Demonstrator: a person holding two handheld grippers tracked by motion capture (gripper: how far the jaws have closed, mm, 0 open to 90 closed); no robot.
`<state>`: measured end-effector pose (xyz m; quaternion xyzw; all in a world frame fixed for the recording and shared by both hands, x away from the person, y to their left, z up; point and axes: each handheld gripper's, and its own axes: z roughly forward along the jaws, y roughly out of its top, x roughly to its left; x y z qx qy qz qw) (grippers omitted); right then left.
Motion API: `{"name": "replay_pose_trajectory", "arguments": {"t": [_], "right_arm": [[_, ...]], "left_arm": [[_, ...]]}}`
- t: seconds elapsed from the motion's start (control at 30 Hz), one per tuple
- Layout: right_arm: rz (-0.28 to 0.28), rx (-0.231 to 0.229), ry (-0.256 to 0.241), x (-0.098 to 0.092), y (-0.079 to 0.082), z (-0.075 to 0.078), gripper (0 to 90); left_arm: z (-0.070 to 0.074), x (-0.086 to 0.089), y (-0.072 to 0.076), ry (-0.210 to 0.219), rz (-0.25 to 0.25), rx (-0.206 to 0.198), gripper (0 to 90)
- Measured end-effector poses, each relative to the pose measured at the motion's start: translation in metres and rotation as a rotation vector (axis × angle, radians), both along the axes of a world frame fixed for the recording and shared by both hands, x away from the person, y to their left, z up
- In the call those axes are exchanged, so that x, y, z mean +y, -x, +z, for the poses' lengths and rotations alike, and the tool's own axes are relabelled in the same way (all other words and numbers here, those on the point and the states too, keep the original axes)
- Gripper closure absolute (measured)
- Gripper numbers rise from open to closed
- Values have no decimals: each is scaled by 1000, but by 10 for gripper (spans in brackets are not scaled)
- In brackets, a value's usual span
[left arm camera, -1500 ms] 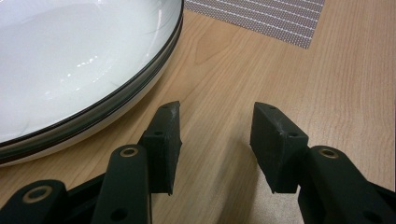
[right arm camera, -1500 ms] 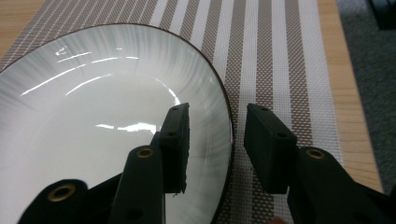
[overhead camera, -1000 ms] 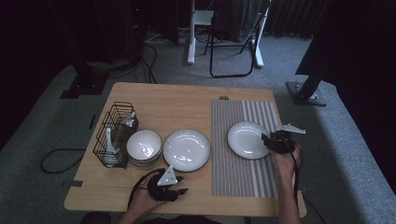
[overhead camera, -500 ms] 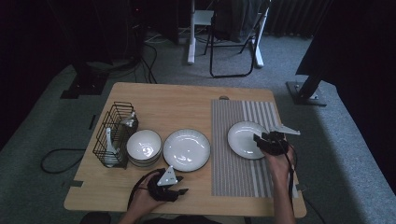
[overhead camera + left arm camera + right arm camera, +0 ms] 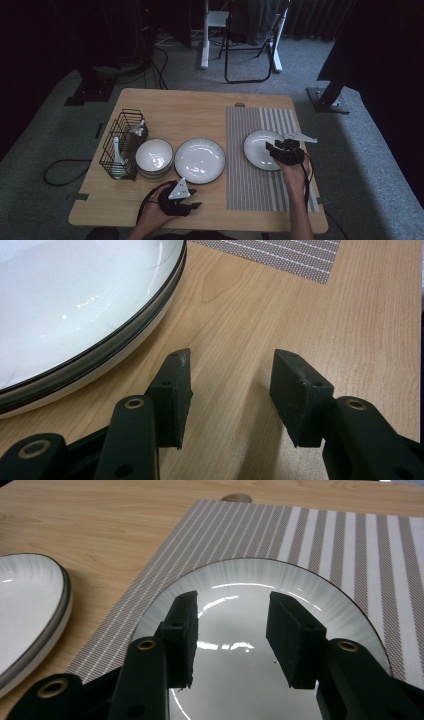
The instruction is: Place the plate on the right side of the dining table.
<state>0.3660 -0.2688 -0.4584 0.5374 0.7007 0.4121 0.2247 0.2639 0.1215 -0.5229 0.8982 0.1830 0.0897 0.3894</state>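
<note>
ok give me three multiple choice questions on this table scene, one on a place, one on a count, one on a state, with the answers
1. Where does the small plate lie?
A. on the striped placemat
B. in the wire basket
C. on the floor

2. How many white dishes or stacks of them stand on the table outside the wire basket?
A. one
B. three
C. five

3. How do the jaws of the right hand-held gripper stand?
A. shut on a spoon
B. shut on the plate's rim
C. open above the small plate

Answers: 1 A, the stripes show all around it. 2 B, stacked bowls, a large plate and the small plate. 3 C, the plate shows through the gap between them.
</note>
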Motion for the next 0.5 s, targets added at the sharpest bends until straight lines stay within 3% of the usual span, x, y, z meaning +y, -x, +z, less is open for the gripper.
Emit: {"name": "replay_pose_trajectory", "arguments": {"t": [0.2, 0.33, 0.5], "right_arm": [[25, -15, -6, 6, -1, 4, 545], [40, -20, -42, 9, -1, 6, 544], [53, -22, -33, 12, -1, 9, 544]], "left_arm": [[0, 0, 0, 0, -1, 0, 514], [0, 0, 0, 0, 0, 0, 509], [0, 0, 0, -1, 0, 0, 505]]}}
